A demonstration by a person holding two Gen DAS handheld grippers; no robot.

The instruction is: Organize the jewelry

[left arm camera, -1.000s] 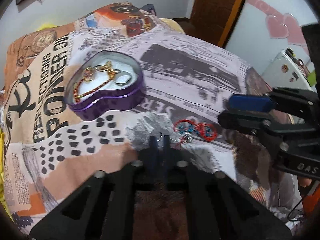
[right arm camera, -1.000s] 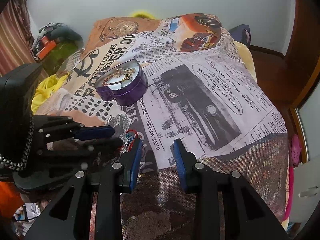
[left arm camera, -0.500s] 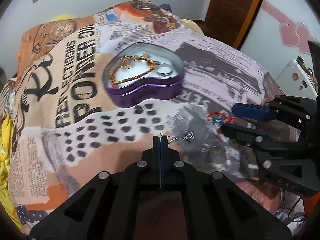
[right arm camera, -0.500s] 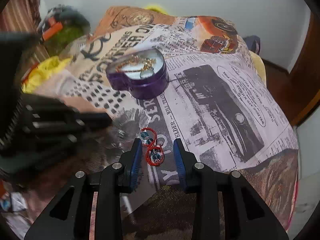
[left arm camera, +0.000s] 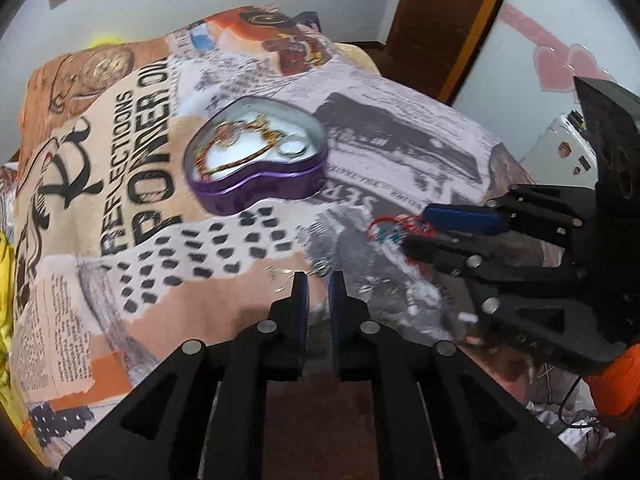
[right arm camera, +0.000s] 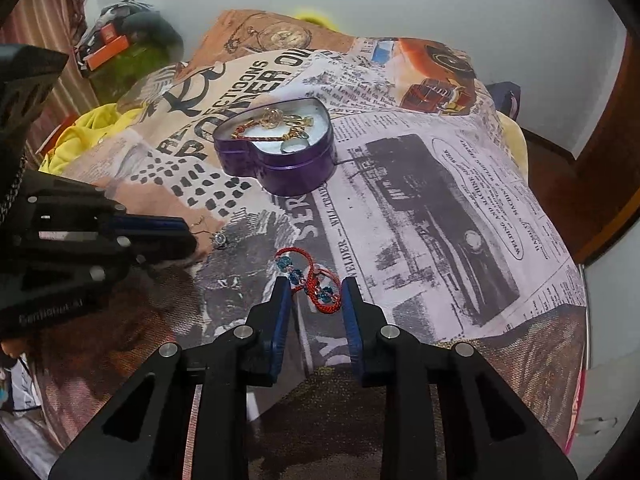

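My right gripper (right arm camera: 312, 292) stands spread around the red bracelet (right arm camera: 310, 280), whose length runs away toward the tin (right arm camera: 280, 168); my left gripper (left arm camera: 318, 286) is slightly parted, empty

Bed covered by a newspaper-collage print blanket (right arm camera: 420, 184) – pink, tan and orange panels, black lettering. Directly on it: open purple heart-shaped metal tin (right arm camera: 280, 168) near the middle, red cord bracelet with blue beads (right arm camera: 310, 280) lying looped on the print closer to the cameras, small silver ring (right arm camera: 219, 239) just left of the bracelet – apart from it.
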